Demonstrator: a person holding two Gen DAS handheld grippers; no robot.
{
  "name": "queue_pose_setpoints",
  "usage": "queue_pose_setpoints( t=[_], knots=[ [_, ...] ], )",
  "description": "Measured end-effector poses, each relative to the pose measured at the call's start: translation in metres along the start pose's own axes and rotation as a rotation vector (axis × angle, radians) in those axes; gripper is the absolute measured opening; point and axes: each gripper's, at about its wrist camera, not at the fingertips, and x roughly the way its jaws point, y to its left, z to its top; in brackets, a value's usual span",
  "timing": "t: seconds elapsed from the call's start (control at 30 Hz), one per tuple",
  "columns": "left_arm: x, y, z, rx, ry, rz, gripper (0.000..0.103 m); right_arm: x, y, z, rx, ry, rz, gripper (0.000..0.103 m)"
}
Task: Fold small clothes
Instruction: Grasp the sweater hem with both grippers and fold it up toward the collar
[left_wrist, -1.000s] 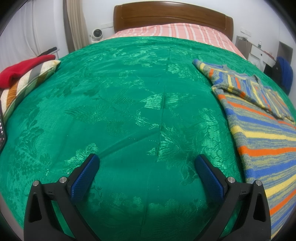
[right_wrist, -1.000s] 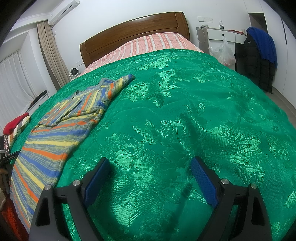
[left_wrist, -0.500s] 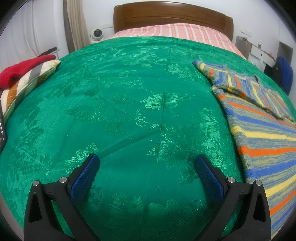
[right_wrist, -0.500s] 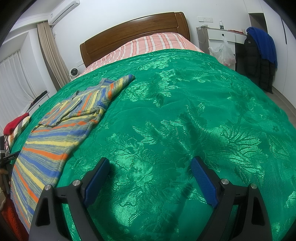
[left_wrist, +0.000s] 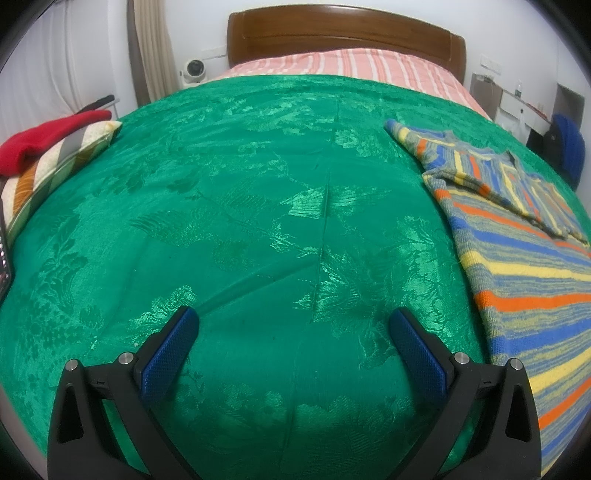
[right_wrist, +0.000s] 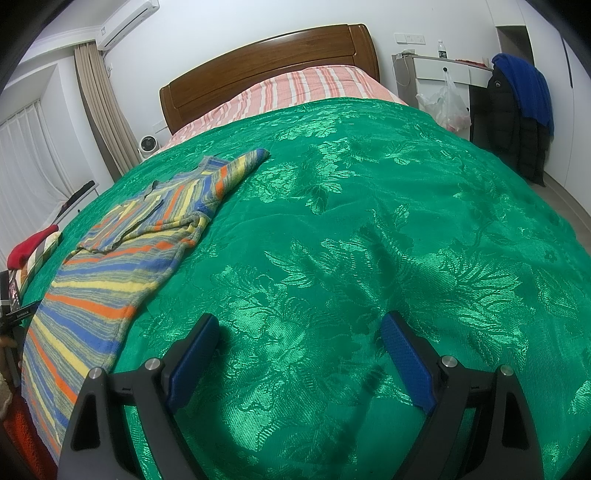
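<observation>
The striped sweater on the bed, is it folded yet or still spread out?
Partly folded. The striped sweater lies flat on the green bedspread, with one sleeve turned in across its chest; the body is still at full length.

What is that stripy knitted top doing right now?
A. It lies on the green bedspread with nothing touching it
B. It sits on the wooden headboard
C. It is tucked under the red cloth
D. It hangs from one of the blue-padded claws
A: the striped sweater lies on the green bedspread, while the right gripper and left gripper both stand open over bare cover, off to its side.
</observation>
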Motion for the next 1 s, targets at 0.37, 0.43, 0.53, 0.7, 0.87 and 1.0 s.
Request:
queue_pose_setpoints(
  t=[0.37, 0.43, 0.53, 0.7, 0.87, 1.0],
  knots=[
    [-0.044, 0.024, 0.008, -0.046, 0.174, -0.258, 0.102, -0.011, 0.02, 0.03, -0.048, 0.259, -0.055, 0.089],
    [-0.057, 0.02, -0.009, -0.054, 0.27, -0.346, 0.102, -0.041, 0.035, 0.032, -0.055, 0.282, 0.065, 0.089],
    [-0.064, 0.0, -0.04, -0.013, 0.409, -0.373, 0.101, -0.077, 0.063, 0.014, -0.051, 0.355, 0.239, 0.089],
    [-0.074, -0.032, -0.068, 0.108, 0.496, -0.38, 0.076, -0.082, 0.091, -0.053, 0.013, 0.553, 0.344, 0.085],
    [-0.069, -0.046, -0.081, 0.235, 0.564, -0.321, 0.029, -0.064, 0.1, -0.083, 0.066, 0.588, 0.361, 0.047],
    [-0.073, -0.029, -0.073, 0.171, 0.597, -0.382, 0.004, -0.053, 0.105, -0.084, 0.067, 0.644, 0.36, 0.006]
  ],
)
